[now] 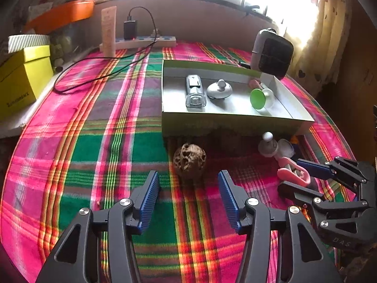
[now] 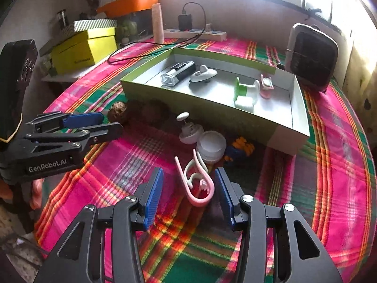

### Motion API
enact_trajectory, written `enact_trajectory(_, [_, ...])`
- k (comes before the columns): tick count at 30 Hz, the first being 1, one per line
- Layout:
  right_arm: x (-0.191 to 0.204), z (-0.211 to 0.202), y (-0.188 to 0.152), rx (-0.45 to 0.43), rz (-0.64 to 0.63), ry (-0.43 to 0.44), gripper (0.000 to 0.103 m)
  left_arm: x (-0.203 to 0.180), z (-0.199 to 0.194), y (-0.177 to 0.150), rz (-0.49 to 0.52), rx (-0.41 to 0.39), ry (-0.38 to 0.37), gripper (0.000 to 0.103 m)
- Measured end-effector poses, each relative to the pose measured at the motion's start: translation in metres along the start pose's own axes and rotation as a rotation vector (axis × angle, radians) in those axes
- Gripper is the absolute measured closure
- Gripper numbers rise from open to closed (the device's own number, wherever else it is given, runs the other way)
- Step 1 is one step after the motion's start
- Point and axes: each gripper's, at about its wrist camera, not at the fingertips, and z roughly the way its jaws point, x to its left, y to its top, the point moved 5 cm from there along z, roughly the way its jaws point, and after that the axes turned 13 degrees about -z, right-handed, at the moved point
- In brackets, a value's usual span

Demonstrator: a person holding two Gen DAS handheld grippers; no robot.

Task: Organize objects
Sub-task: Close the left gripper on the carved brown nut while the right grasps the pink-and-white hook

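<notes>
An open green-and-white box (image 1: 235,122) (image 2: 193,103) sits on the plaid cloth and holds a clear flashlight (image 1: 195,92), a grey lid (image 1: 219,89), a green-topped piece (image 1: 258,97) and a pink item (image 2: 266,86). A brown pitted ball (image 1: 189,160) (image 2: 117,112) lies just ahead of my open left gripper (image 1: 188,184). A pink-and-white clip (image 2: 200,184) (image 1: 294,174) lies between the fingers of my open right gripper (image 2: 188,184). A white knobbed piece (image 2: 188,129), a white jar (image 2: 212,148) and a blue-orange toy (image 2: 240,147) lie beside the box.
A black fan heater (image 1: 273,54) (image 2: 311,63) stands behind the box. A power strip with charger and cable (image 1: 141,40), a tube (image 1: 108,30), a yellow box (image 1: 21,80) and an orange tray (image 1: 63,14) stand at the back left.
</notes>
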Motion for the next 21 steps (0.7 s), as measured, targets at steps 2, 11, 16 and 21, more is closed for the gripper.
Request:
enact_trajectory(2, [0.001,0.0,0.0,0.003,-0.004,-0.009,0.057,0.0,0.001,0.002,-0.005,-0.002,0.005,0.052])
enact_trajectory(11, [0.0,0.001,0.001,0.004,0.006,-0.013,0.057,0.0,0.008,0.006,-0.008,-0.002,0.013,0.052])
enact_trajectory(16, [0.001,0.002,0.001,0.007,0.006,-0.028,0.061,0.001,0.012,0.011,-0.017,-0.003,0.021,0.053])
enact_trajectory(21, [-0.002,0.002,0.002,0.004,0.019,-0.025,0.069,0.002,0.011,0.012,-0.025,-0.006,0.03,0.057])
